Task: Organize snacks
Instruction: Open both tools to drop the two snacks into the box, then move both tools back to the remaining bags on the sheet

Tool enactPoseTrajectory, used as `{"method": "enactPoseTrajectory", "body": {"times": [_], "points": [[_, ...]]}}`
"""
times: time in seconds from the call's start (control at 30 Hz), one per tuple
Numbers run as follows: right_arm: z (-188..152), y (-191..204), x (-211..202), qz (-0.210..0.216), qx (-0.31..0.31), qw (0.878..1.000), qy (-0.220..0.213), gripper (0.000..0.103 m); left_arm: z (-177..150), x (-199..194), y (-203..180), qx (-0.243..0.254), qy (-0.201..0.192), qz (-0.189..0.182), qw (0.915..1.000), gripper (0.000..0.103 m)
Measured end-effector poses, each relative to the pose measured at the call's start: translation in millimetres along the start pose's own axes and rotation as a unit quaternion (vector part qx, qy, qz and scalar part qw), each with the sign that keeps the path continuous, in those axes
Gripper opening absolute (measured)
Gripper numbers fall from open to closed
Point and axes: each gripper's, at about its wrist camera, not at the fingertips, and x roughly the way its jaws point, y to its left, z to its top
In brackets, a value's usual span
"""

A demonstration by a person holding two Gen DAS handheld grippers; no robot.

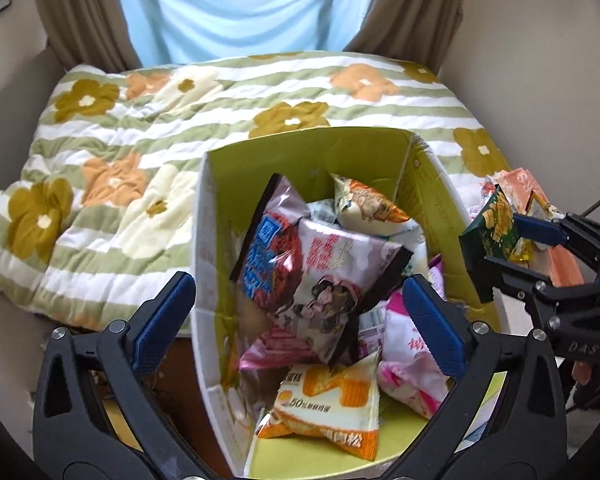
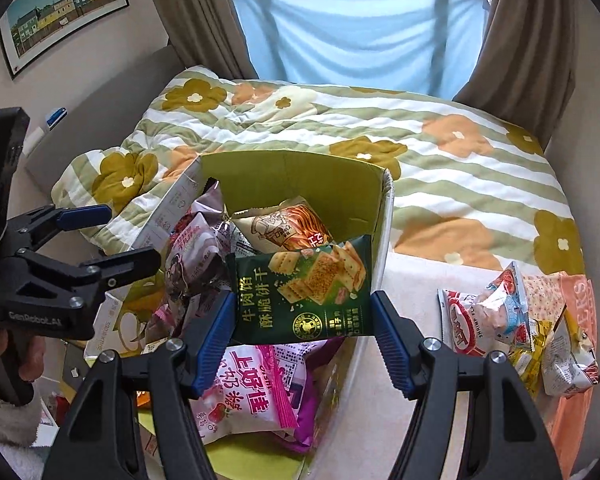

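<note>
A cardboard box (image 1: 199, 240), green inside, holds several snack packets. My left gripper (image 1: 298, 320) stands wide open above it. A silver-pink packet (image 1: 320, 276) lies in the box below the gap, and neither pad touches it. My right gripper (image 2: 302, 312) is shut on a dark green cracker packet (image 2: 308, 292), held upright over the box's (image 2: 385, 216) right wall. In the left wrist view that right gripper (image 1: 512, 248) and its green packet (image 1: 494, 224) sit just past the box's right side. The right wrist view shows the left gripper (image 2: 116, 236) open at the left.
The box rests at the foot of a flowered quilt (image 1: 112, 152) on a bed. Several loose snack packets (image 2: 500, 312) lie on a white surface right of the box. A hand (image 2: 16, 360) grips the left tool. Curtains (image 2: 524, 40) hang behind.
</note>
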Motion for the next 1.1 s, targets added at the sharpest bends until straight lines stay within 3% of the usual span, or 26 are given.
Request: {"method": "enactPoseTrajectory", "body": {"times": [0.2, 0.33, 0.53, 0.73, 1.1], "points": [[3.1, 3.6, 3.8, 0.021, -0.009, 1.000, -0.001, 0.068, -15.1, -13.8, 10.4, -0.039, -0.003, 0.003, 0.9992, 0.103], [-2.5, 6.2, 4.1, 0.029, -0.010, 0.999, -0.011, 0.093, -22.1, -22.8, 10.8, -0.046, -0.011, 0.019, 0.9987, 0.103], [-17.5, 20.4, 2.0, -0.008, -0.035, 0.999, -0.005, 0.093, -35.1, -31.5, 7.7, -0.047, -0.030, 0.036, 0.9978, 0.103], [-25.1, 23.0, -17.9, -0.003, -0.005, 1.000, -0.025, 0.094, -37.1, -40.8, 1.5, -0.024, -0.054, 0.034, 0.9977, 0.103], [-53.8, -0.7, -73.4, -0.071, 0.060, 0.994, -0.063, 0.094, -24.3, -43.8, -40.3, 0.027, -0.077, -0.052, 0.9953, 0.103]]}}
